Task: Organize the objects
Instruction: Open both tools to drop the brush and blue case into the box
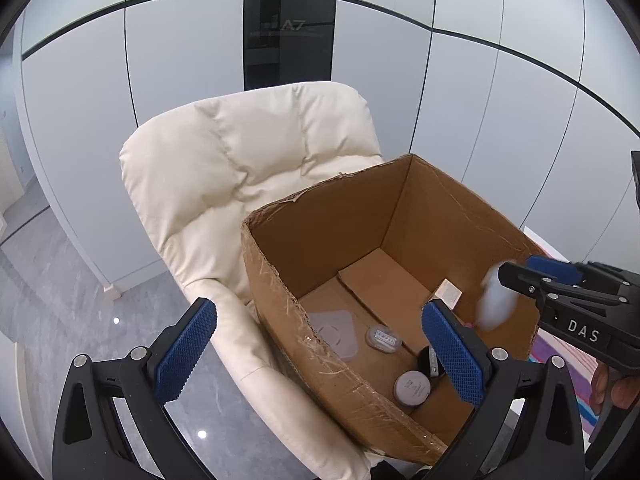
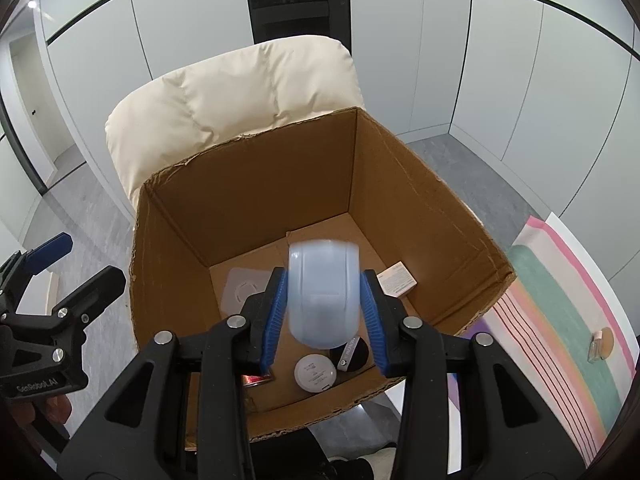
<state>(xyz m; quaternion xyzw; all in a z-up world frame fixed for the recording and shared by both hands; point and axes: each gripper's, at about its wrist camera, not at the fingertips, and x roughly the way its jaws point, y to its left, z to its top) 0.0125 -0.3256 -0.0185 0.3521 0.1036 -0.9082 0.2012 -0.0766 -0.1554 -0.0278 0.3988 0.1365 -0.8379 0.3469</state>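
Pale blue container (image 2: 323, 294) sits blurred between the right gripper (image 2: 323, 316) fingers (image 2: 274, 312), above the open cardboard box (image 2: 248, 184) on the cream chair (image 2: 224, 92); whether the pads press it I cannot tell. Let it fall well inside the walls, clear of the white jar (image 2: 315, 371). Left gripper (image 1: 316, 354) stands released and empty at the box's corner.

Left wrist view sat above and just off the near-left corner of the cardboard box (image 1: 384, 264), angled steeply down and across it, close in. Right wrist view hung directly over the box's near edge (image 2: 320, 216), looking down into it, closer still. Both shared the box floor, the cream chair (image 1: 248, 168) behind the box, and the white panelled wall beyond.
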